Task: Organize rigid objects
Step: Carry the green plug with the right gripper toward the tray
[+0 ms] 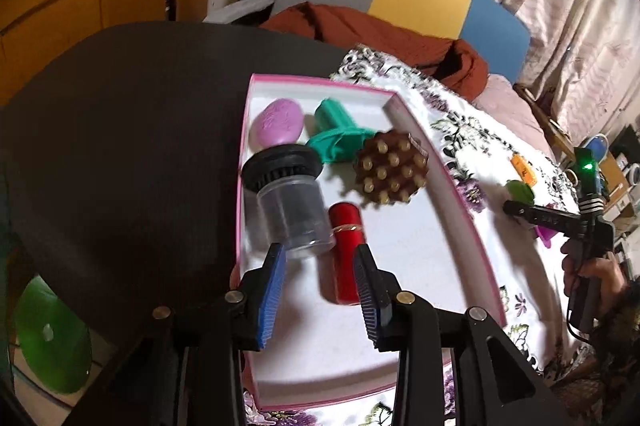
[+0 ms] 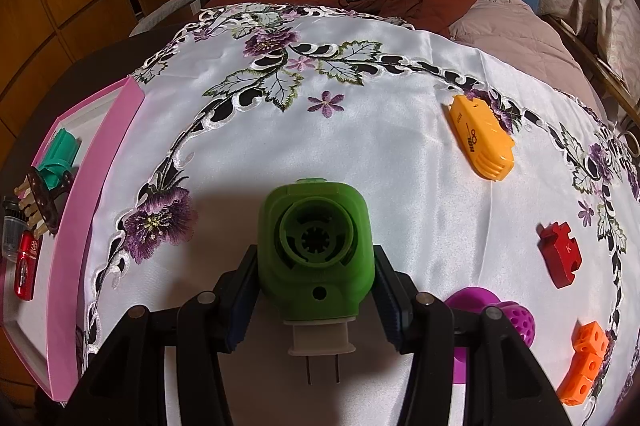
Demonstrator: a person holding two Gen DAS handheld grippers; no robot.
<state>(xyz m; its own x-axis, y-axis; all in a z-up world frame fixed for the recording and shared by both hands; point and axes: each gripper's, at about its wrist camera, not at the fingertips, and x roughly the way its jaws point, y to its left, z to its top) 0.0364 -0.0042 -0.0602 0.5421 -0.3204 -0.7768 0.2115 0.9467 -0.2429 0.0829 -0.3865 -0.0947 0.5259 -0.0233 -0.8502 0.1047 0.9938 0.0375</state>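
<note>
- The left gripper [image 1: 320, 290] hangs over the pink-rimmed box [image 1: 460, 203] with its 2 blue pads apart and nothing pinched between them; the jaws are released.
- Just beyond its fingertips, inside the box, lie a red cylinder [image 1: 346, 254] and a clear jar with a black cap [image 1: 288, 205], side by side and touching or nearly so.
- Further in are a brown studded massager [image 1: 390, 167], a teal plastic piece [image 1: 336, 137] and a purple oval soap [image 1: 278, 123] at the far end.
- The right gripper [image 2: 316, 302] is clenched on a green plug-in device [image 2: 316, 258], a pad pressed to each flank, its 2 metal prongs pointing back toward the camera.
- Only the right wrist view shows what waits on the embroidered tablecloth [image 2: 380, 145]: an orange-yellow case [image 2: 480, 137], a red block [image 2: 560, 254], a purple perforated piece [image 2: 500, 314] and an orange cube piece [image 2: 584, 362].
- That view catches the box only at its left edge, its contents partly cut off.
- Only the left wrist view shows the whole box interior, plus the other gripper from outside, held by a hand [image 1: 592, 274] at the right.
</note>
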